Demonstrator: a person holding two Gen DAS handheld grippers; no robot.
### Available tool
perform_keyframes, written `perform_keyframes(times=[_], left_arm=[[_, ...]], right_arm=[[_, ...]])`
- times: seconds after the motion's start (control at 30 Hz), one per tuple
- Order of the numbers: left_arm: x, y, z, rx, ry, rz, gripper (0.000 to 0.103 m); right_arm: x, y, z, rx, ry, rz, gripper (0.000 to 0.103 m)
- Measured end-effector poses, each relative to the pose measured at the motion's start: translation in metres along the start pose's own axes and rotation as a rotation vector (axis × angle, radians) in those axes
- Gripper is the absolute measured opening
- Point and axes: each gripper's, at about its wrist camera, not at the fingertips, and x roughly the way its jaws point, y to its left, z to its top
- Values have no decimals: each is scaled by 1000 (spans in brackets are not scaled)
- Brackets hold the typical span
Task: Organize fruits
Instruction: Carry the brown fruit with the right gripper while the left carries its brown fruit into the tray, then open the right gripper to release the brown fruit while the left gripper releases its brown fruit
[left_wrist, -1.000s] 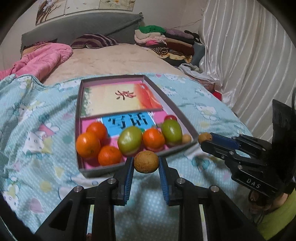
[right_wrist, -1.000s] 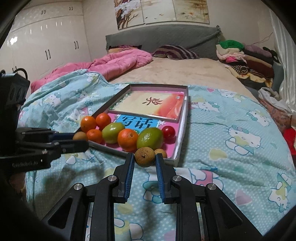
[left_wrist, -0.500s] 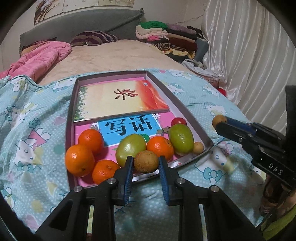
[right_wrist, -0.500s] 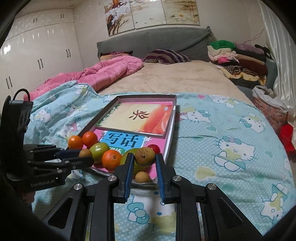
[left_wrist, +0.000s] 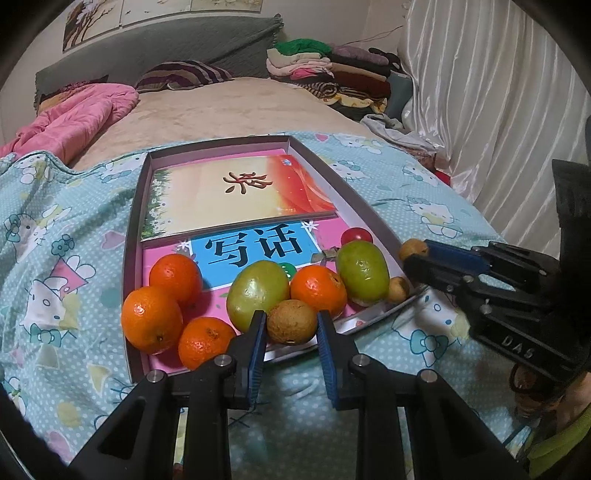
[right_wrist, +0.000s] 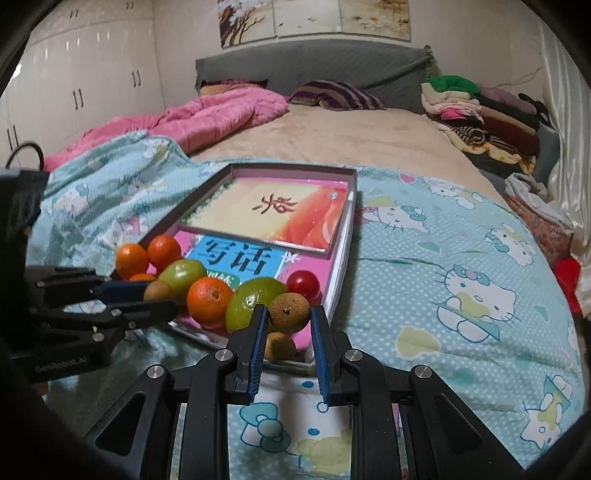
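Brown longans (left_wrist: 290, 322) (right_wrist: 289, 308) – 1 clamped in each claw (left_wrist: 289, 325) (right_wrist: 288, 317).

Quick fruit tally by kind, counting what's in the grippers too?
Oranges: 4
Green fruits: 2
Small red fruit: 1
Small brown fruits: 3, one in the left gripper, one in the right gripper, one loose in the tray
Total: 10
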Motion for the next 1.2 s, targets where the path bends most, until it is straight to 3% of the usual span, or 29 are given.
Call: perform_keyframes(times=[0.67, 1.2], left_arm=[[1, 0, 0, 0, 1, -3, 27], [0, 0, 0, -7, 4, -7, 28]], right_arm=[[12, 10, -10, -45, 34, -23, 25], [3, 8, -10, -39, 3, -23, 39]])
